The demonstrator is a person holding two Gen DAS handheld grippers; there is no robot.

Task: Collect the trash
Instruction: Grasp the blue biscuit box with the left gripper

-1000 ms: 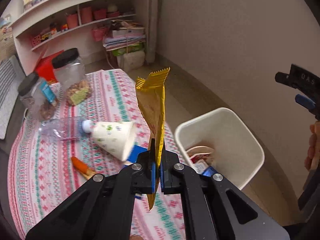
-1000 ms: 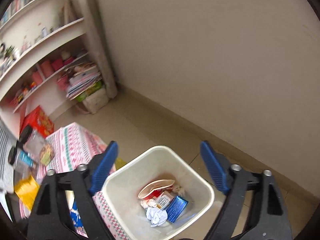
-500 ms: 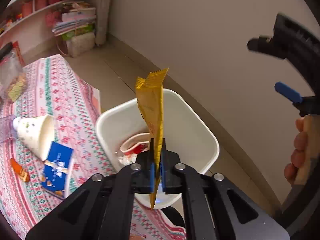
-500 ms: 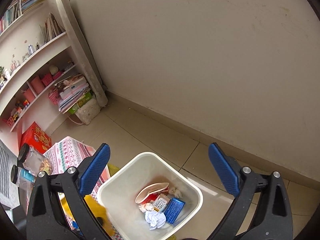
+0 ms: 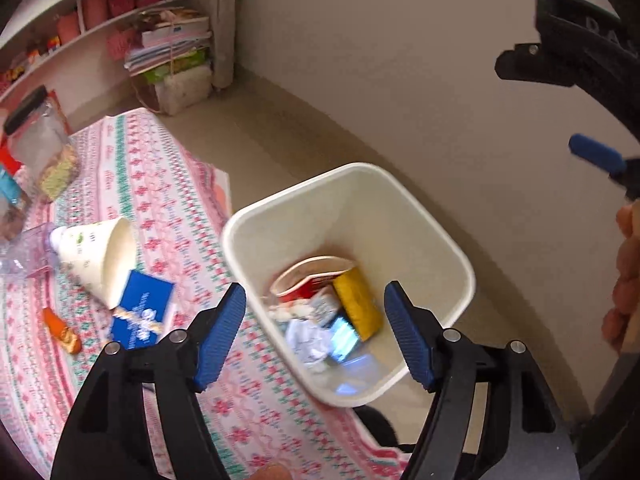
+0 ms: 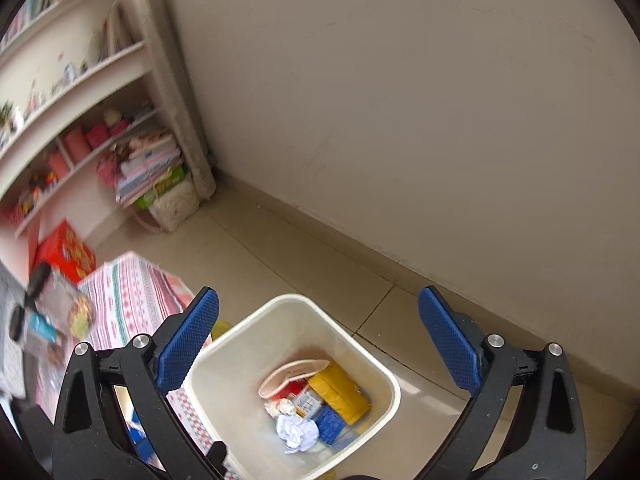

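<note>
Yellow wrapper [image 5: 357,307] lies inside the white bin [image 5: 448,240], flat foil-like pouch, leaning against the red-and-white paper cup [image 5: 310,276] there. Same wrapper in the right wrist view [image 6: 338,392], beside a crumpled white paper ball [image 6: 296,432] and a small blue pack [image 6: 329,424]. Bin is smooth plastic, rounded-square rim, standing on the tiled floor just beside the table edge.

Left gripper [image 5: 316,332]: jaws opening, fairly wide, nothing between the blue ribbed pads [image 5: 219,336]; the bin's contents show through the gap. It hangs above the bin and touches nothing.

Right gripper [image 6: 318,342]: jaws spread fully wide, empty, pads [image 6: 450,342] textured blue rubber on black plastic arms. Also over the bin, clear of the rim. In the left wrist view only part of it shows at the right edge [image 5: 592,156], with fingers of the person's hand [image 5: 624,280] cut off by the frame.

Table [image 5: 168,184] has a pink, green and white patterned cloth. On it: tipped paper cup [image 5: 100,256] lying on its side with its mouth toward the camera, blue card packet [image 5: 140,310] touching it, small orange wrapper [image 5: 62,330], clear plastic bottle [image 5: 22,252] partly cut off at left. Clear jar with black lid [image 5: 42,144] further back, contents blurred.

Motion blur softens both views. Shelves [image 6: 76,120] behind hold pink containers and stacked papers, details too small to tell. Bin's bottom corner is glary, bluish, unclear.
</note>
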